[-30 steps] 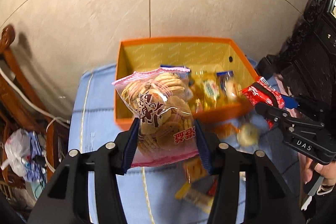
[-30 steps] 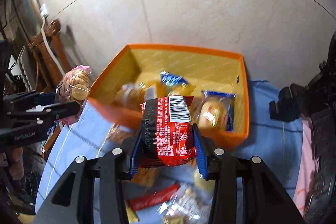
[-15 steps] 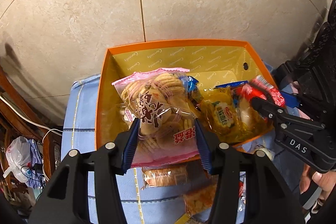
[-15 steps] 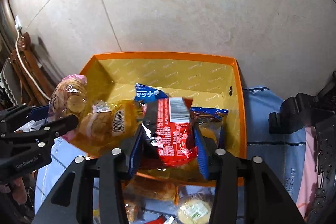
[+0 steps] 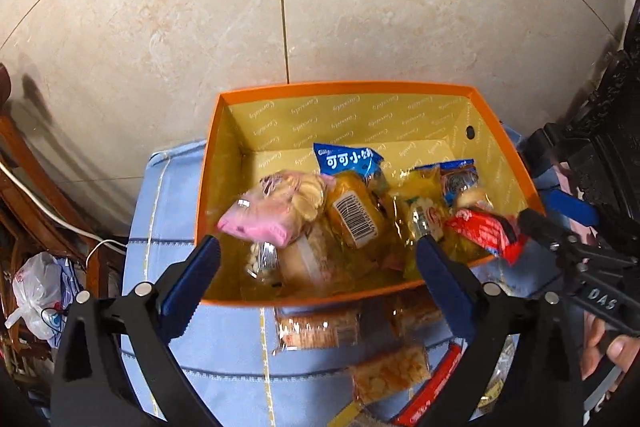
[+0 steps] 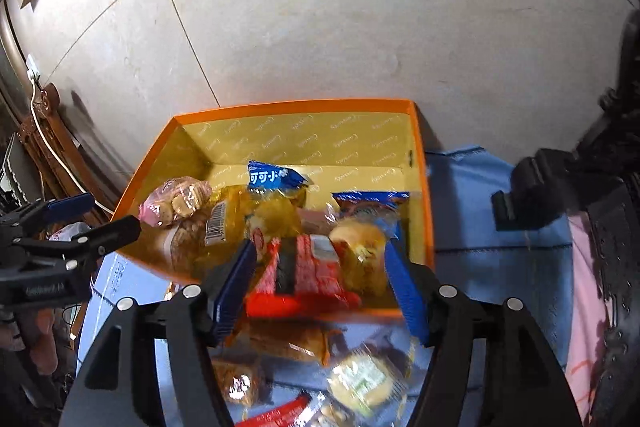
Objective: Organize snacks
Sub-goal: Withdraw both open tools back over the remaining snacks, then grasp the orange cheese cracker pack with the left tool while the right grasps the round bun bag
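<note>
An orange box with a yellow lining holds several wrapped snacks. A pink bag of round crackers lies loose in its left part, just beyond my left gripper. That gripper's jaws are opening wide and nothing is between them. My right gripper hangs over the box's near right edge with its jaws opening. A red packet lies blurred between its pads, which no longer press on it. The left wrist view shows the right gripper from the side with the red packet at its tips.
The box stands on a light blue cloth against a tiled wall. Several loose snacks lie on the cloth in front of the box. A wooden chair and a white plastic bag are at the left. Dark carved furniture stands at the right.
Both grippers moved forward over the box. The left one opened and the pink cracker bag dropped in. The right one widened around the red packet, which is tipping into the box.
</note>
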`<action>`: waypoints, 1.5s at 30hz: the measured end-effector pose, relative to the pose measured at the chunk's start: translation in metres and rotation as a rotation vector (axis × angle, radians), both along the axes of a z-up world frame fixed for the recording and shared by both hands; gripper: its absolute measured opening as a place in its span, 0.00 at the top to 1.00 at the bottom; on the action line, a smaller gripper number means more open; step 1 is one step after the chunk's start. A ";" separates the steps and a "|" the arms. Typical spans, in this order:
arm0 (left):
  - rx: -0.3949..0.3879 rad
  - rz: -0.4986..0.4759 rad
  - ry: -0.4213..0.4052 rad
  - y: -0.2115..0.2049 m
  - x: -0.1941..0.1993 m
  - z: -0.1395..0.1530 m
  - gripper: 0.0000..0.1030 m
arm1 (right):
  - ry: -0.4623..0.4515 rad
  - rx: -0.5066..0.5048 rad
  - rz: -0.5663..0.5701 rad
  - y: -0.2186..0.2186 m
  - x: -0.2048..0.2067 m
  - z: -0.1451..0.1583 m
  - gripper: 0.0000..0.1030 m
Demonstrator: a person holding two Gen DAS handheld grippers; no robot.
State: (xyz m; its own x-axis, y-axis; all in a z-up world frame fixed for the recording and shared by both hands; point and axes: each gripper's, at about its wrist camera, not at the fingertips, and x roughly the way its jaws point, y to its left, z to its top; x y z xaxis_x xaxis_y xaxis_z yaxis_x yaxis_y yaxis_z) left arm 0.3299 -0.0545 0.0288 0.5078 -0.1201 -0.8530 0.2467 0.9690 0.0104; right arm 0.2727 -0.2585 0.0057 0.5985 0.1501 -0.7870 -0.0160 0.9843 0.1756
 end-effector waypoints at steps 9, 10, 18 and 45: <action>-0.006 -0.031 0.013 0.009 -0.042 0.004 0.07 | 0.010 0.008 -0.020 -0.013 -0.043 0.009 0.35; -0.008 -0.036 0.018 0.010 -0.048 0.004 0.07 | 0.009 0.007 -0.020 -0.013 -0.049 0.009 0.35; -0.011 -0.057 0.074 0.020 -0.105 -0.016 0.07 | 0.059 -0.011 0.007 -0.001 -0.103 -0.010 0.33; 0.016 -0.051 0.252 0.007 -0.158 -0.101 0.07 | 0.167 0.041 -0.040 0.002 -0.165 -0.071 0.31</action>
